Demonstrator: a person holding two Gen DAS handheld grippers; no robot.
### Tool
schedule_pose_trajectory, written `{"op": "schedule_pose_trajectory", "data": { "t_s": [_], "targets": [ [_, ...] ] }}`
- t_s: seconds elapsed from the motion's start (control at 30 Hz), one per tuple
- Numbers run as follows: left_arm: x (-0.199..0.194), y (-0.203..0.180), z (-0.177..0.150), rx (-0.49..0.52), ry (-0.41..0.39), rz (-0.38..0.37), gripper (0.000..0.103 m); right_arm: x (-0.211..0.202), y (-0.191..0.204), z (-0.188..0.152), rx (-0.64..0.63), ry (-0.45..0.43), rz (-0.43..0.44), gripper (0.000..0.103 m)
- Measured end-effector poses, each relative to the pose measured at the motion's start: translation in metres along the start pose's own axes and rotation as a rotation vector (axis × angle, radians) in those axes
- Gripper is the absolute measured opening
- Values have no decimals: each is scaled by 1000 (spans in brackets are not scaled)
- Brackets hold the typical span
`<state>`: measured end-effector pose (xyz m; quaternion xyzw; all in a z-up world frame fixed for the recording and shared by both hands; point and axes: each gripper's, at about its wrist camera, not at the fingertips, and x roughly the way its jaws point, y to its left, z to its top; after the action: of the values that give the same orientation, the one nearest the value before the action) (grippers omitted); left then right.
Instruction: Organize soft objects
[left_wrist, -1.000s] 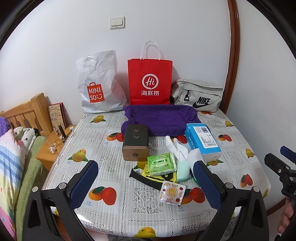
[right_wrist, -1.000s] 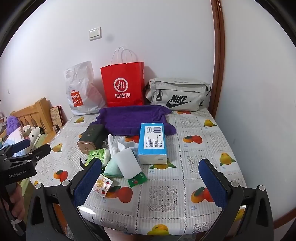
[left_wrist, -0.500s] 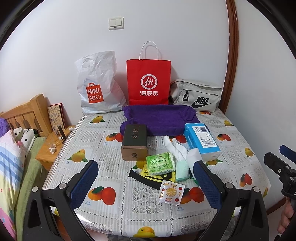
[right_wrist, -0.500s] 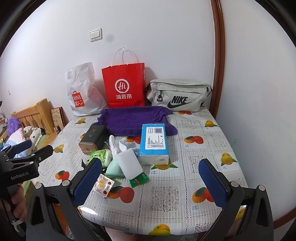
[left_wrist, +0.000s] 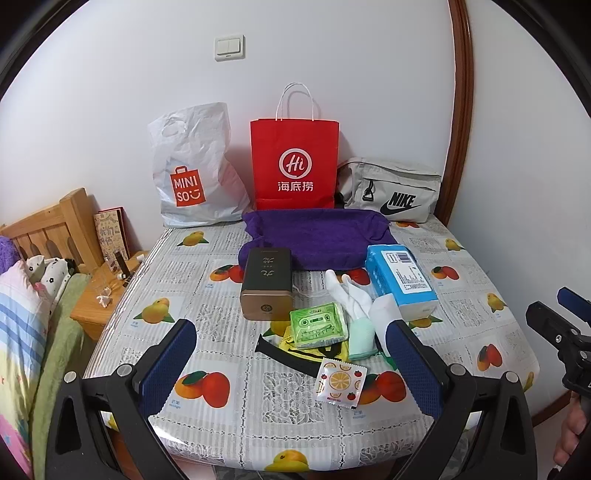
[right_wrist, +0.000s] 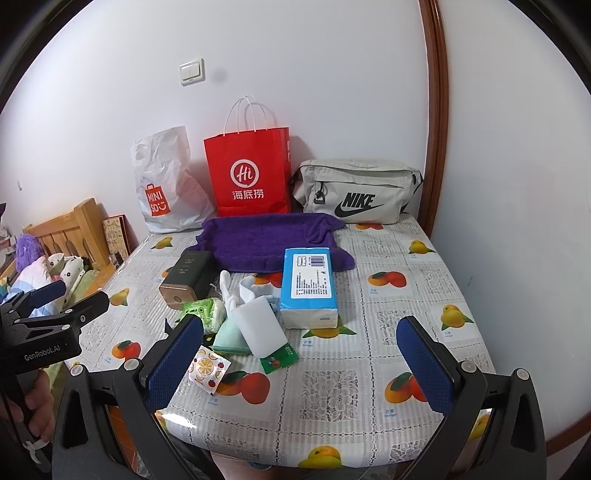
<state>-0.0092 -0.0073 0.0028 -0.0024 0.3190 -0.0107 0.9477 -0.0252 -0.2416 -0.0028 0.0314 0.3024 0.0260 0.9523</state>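
left gripper (left_wrist: 293, 363): spread wide, empty, held level at table (left_wrist: 229, 417) edge | right gripper (right_wrist: 301, 363): spread wide, empty, level beside it

Towel (left_wrist: 317, 236) behind tissue pack (left_wrist: 400, 280); bags (left_wrist: 295, 158) against wall.

Green sachet (right_wrist: 279, 357) half under white sponge block (right_wrist: 258, 325); in left view only a sliver shows behind gripper finger. Yellow item (left_wrist: 314, 350) mostly under green wipes pack (left_wrist: 319, 325), can't ID. Tissue pack (right_wrist: 308, 286) print too small to read.
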Motion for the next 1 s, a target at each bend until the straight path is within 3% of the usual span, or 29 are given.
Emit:
{"op": "schedule_pose_trajectory", "data": {
  "t_s": [1.0],
  "targets": [
    [-2,-1,0,1,0,5,103,-1,1,-3,-2,-5,1,103]
  ]
}}
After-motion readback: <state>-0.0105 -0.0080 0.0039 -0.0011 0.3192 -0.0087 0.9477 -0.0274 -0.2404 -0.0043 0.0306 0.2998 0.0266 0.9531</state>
